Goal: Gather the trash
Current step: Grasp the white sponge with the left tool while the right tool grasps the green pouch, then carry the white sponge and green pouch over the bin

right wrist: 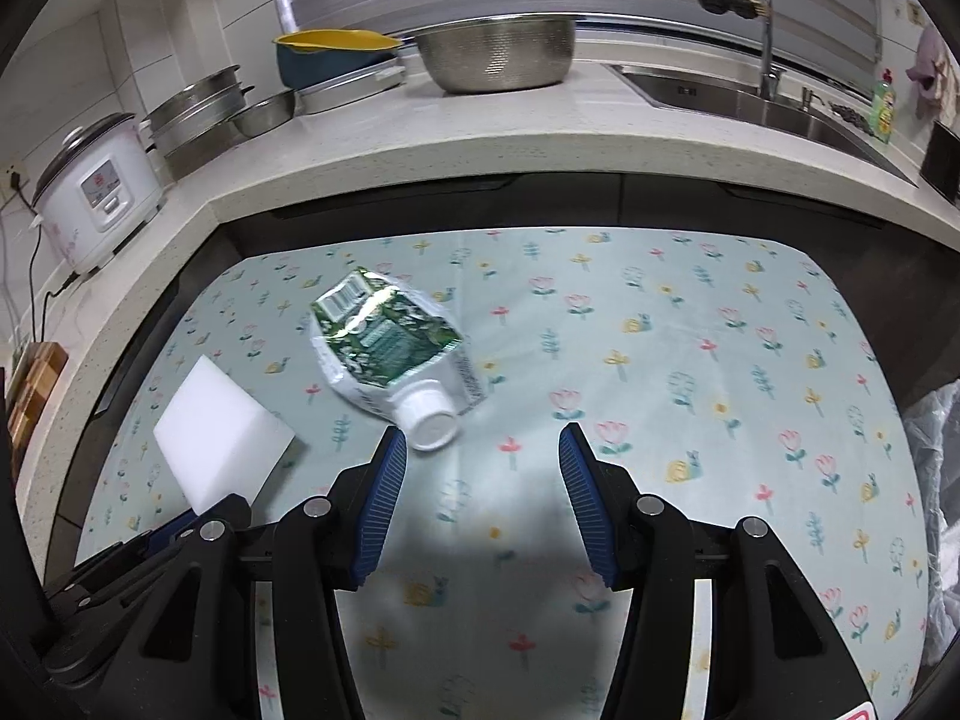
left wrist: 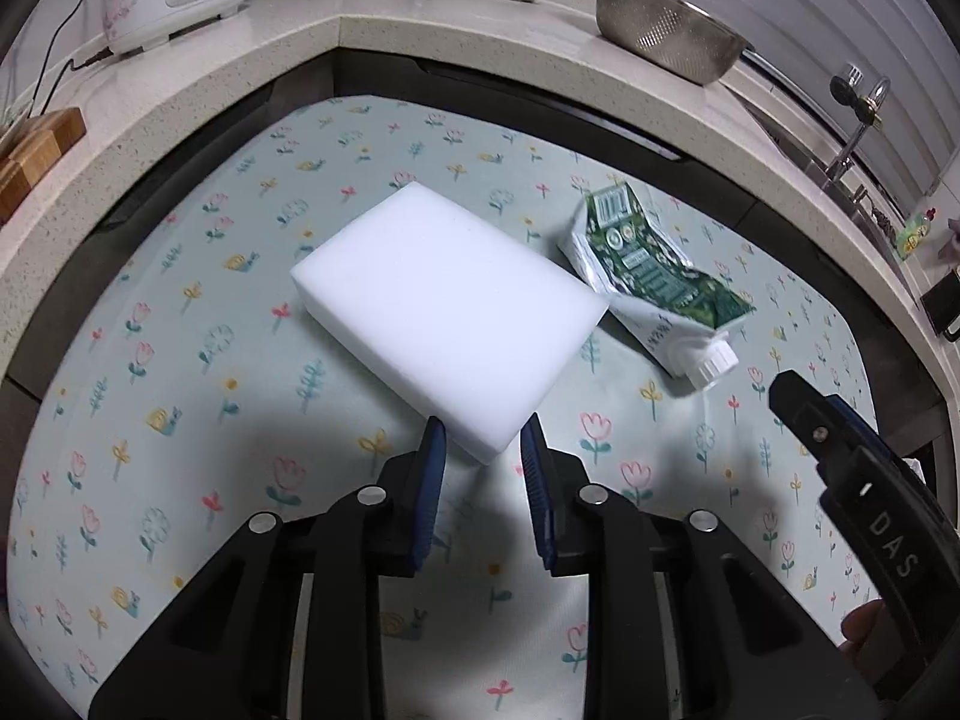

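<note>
A white foam block (left wrist: 447, 312) lies on the flowered mat (left wrist: 180, 360). Its near corner sits between the blue pads of my left gripper (left wrist: 483, 444), which is open around it. A crushed green-and-white pouch (left wrist: 654, 276) with a white screw cap lies just right of the block. In the right wrist view the pouch (right wrist: 390, 348) lies with its cap (right wrist: 432, 420) pointing at me, just ahead of the left pad. My right gripper (right wrist: 483, 447) is open and empty. The block (right wrist: 222, 438) lies to its left.
A speckled countertop (right wrist: 540, 144) curves around the mat, bearing a rice cooker (right wrist: 96, 192), steel bowls (right wrist: 495, 51), a yellow-rimmed tub and a sink with faucet (right wrist: 762, 18). A clear plastic bag (right wrist: 936, 480) sits at the mat's right edge. A wooden board (left wrist: 36, 150) lies left.
</note>
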Action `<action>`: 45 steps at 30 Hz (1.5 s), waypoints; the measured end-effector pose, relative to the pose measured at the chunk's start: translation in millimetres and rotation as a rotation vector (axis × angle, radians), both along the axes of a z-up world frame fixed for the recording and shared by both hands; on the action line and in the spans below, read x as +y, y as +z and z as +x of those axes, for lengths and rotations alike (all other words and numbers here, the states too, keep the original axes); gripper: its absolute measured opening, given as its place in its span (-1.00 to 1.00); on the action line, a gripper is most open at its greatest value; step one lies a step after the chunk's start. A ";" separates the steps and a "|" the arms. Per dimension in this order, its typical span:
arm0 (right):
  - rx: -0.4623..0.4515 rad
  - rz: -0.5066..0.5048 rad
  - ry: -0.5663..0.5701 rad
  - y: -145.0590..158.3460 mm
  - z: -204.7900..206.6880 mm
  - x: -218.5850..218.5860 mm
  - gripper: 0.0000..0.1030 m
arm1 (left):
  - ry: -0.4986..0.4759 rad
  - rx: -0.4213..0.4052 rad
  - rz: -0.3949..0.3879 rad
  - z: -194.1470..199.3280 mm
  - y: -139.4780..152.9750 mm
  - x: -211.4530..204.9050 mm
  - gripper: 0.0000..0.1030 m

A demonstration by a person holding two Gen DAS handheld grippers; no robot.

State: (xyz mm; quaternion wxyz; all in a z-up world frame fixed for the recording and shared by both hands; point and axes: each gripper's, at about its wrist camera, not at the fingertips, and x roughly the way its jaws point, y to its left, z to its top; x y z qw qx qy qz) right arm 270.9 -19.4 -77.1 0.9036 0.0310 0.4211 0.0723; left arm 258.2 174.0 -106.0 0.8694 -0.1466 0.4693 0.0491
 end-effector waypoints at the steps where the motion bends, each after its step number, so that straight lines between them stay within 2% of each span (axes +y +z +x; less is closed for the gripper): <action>1: -0.002 -0.003 0.016 0.0 3.7 5.7 0.01 | 0.001 -0.004 0.000 1.7 1.7 2.9 -0.52; 7: 0.000 -0.055 0.125 -6.7 28.4 28.0 0.01 | 0.006 -0.012 0.010 14.3 6.3 17.1 -0.52; 9: 0.007 -0.070 0.177 -11.3 35.1 30.8 0.20 | 0.009 -0.014 0.010 17.6 7.3 21.7 -0.52; 11: 0.005 -0.100 0.212 -15.0 39.1 32.7 0.26 | 0.012 -0.016 0.002 20.4 7.4 25.4 -0.52; 17: 0.033 -0.110 0.266 -28.8 55.3 32.6 0.36 | 0.003 -0.012 -0.017 28.9 2.6 23.7 -0.52; 22: 0.052 -0.097 0.287 -37.9 64.1 33.3 0.32 | -0.011 -0.008 -0.011 35.6 -1.7 15.9 -0.52; 26: 0.039 -0.081 0.267 -36.0 60.9 29.9 0.21 | -0.015 -0.005 -0.010 37.4 -2.8 11.4 -0.52; 28: 0.045 -0.063 0.249 -35.3 58.3 24.9 0.03 | -0.021 -0.004 -0.010 37.4 -1.5 8.2 -0.52; 34: 0.029 0.003 0.157 -22.2 40.8 0.6 0.01 | -0.052 -0.016 -0.010 29.5 7.4 -7.4 -0.52; 45: -0.054 0.034 0.015 22.2 -17.0 -62.6 0.00 | -0.159 -0.072 -0.006 -2.3 44.6 -65.7 -0.52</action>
